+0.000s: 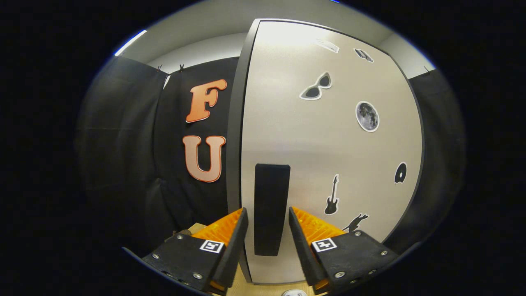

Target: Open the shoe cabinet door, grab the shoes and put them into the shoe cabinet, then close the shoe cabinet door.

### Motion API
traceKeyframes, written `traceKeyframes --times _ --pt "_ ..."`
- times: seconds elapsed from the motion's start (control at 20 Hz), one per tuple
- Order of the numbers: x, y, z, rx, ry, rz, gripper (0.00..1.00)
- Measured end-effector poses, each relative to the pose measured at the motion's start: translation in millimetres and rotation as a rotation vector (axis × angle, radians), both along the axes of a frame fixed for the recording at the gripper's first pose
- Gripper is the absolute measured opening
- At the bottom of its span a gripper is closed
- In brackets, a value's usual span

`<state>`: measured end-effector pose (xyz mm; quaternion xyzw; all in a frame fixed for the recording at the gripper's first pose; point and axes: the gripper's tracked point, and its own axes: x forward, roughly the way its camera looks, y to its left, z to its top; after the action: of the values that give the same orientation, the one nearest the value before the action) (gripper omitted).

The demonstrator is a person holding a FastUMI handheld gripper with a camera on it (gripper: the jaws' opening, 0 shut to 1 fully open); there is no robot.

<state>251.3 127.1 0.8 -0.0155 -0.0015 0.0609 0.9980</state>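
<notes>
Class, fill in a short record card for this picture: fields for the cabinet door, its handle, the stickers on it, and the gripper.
door: shoe cabinet door, pale, dark-edged, looks closed
handle: tall dark handle near the door's left edge
stickers: sunglasses, moon, guitar
gripper: gripper open, one finger on each side of the handle, not yet pressing on it
stage: door not opened yet

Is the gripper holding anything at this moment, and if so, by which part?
Nothing is held. The gripper is open, its fingers on either side of the black handle on the shoe cabinet door, with visible gaps on both sides.
</notes>
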Motion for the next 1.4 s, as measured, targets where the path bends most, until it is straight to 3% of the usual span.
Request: traceKeyframes --times 0.1,0.15,0.7,1.4 --pt "-1.3 -1.5 -1.6 0.032 0.010 -0.002 0.41" --pt "-1.3 -1.1 -2.8 0.042 0.017 0.002 0.37" --pt "-36.2 -13.7 -2.2 0.079 0.051 0.043 0.26" --pt "-115.7 -89.9 -1.1 0.088 0.080 -0.104 0.18"
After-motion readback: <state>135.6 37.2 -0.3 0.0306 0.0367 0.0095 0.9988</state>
